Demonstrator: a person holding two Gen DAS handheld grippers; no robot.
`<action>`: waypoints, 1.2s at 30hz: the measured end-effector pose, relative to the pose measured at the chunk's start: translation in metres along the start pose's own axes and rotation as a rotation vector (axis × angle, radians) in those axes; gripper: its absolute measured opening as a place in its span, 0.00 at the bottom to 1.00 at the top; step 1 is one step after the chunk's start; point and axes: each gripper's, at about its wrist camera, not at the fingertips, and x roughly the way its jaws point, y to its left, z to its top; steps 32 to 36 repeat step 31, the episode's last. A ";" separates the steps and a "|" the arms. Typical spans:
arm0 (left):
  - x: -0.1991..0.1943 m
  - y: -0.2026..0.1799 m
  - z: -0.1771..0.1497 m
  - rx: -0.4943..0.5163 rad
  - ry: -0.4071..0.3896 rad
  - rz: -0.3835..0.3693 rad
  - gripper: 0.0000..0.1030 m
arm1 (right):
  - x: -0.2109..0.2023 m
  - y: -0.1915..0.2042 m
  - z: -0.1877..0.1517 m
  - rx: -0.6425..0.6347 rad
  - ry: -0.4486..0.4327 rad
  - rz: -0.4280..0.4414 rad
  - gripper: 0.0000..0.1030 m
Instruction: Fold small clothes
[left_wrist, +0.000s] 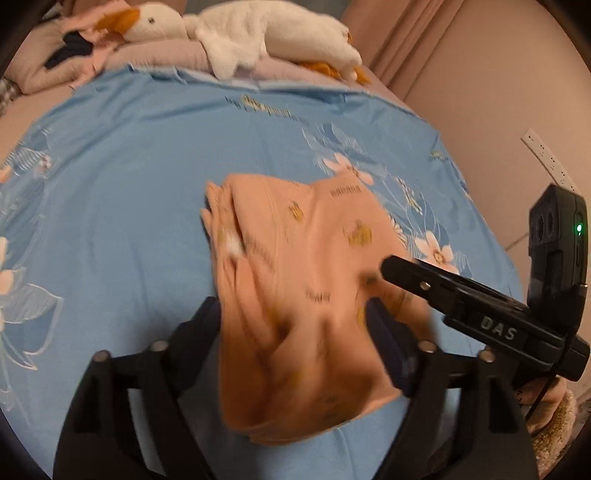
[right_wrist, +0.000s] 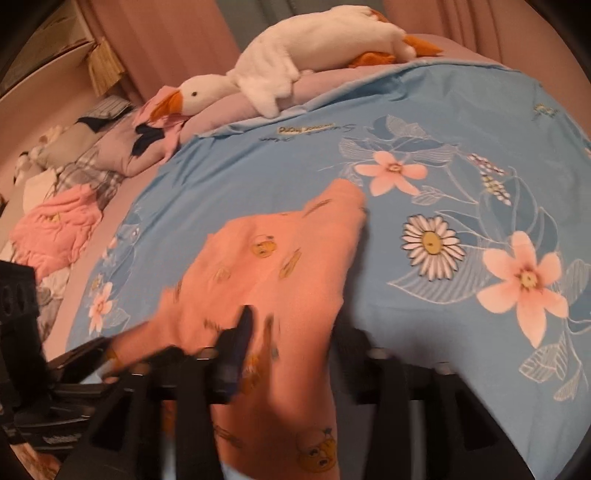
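A small peach garment with yellow cartoon prints lies bunched and partly folded on the blue floral sheet. My left gripper stands open over its near end, one finger on each side of the cloth, and the left finger is partly hidden by it. My right gripper reaches in from the right, its tip over the garment's right edge. In the right wrist view the same garment runs between the open fingers of my right gripper. The left gripper shows dark and blurred at the lower left.
A white plush goose lies along the far edge of the sheet. A pink garment pile and pillows sit at the left. A power strip hangs on the right wall.
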 end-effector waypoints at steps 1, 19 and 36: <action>-0.003 -0.001 0.000 0.001 -0.004 0.004 0.89 | -0.005 0.000 0.000 -0.001 -0.021 -0.012 0.68; -0.074 -0.002 -0.016 0.034 -0.085 0.129 1.00 | -0.073 0.022 -0.015 -0.099 -0.177 -0.091 0.81; -0.089 -0.001 -0.027 0.026 -0.128 0.117 0.99 | -0.077 0.018 -0.027 -0.073 -0.169 -0.112 0.81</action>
